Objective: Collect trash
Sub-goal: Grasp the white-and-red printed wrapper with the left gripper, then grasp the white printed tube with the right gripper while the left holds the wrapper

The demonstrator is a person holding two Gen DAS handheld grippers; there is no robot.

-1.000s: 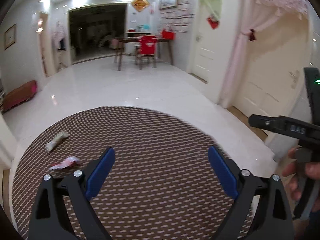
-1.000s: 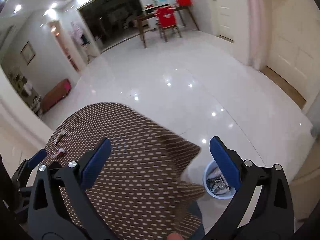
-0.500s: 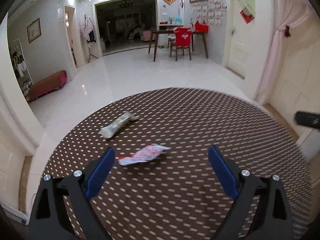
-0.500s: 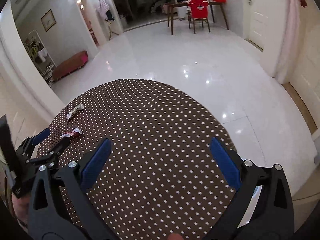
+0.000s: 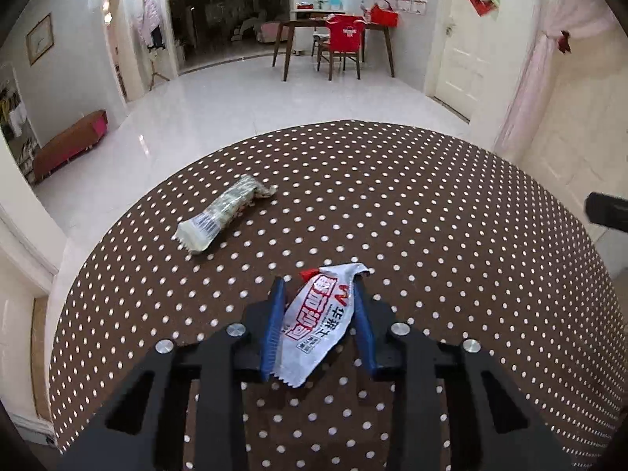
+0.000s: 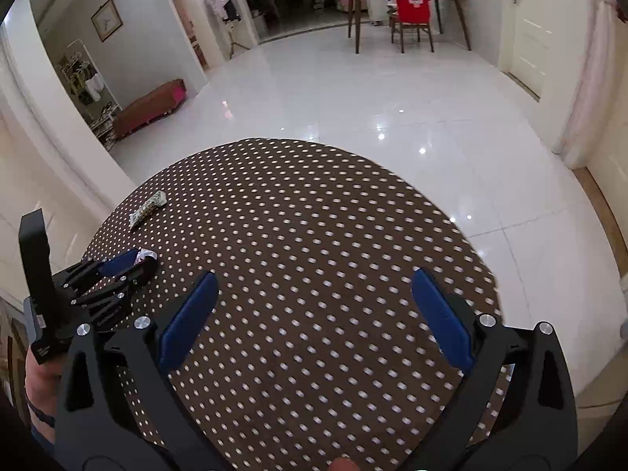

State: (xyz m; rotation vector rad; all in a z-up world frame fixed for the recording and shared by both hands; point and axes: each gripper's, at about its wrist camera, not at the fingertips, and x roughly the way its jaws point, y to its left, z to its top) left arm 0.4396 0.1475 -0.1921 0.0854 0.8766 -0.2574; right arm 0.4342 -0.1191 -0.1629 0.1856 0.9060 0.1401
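A white and red snack wrapper lies on the brown polka-dot round table, between the blue pads of my left gripper, which has closed on it. A second, greenish-white wrapper lies farther off to the left. In the right wrist view my right gripper is open and empty above the table's near side; the left gripper with the wrapper end is at the left, and the greenish wrapper lies beyond it.
The table edge drops to a glossy white tiled floor. A wooden desk with a red-covered chair stands at the far wall. A low bench stands at the left. The right gripper's tip shows at the right edge.
My left gripper moved forward and down onto the white and red wrapper and closed from wide open onto it. The right gripper stayed open and shifted slightly over the table.
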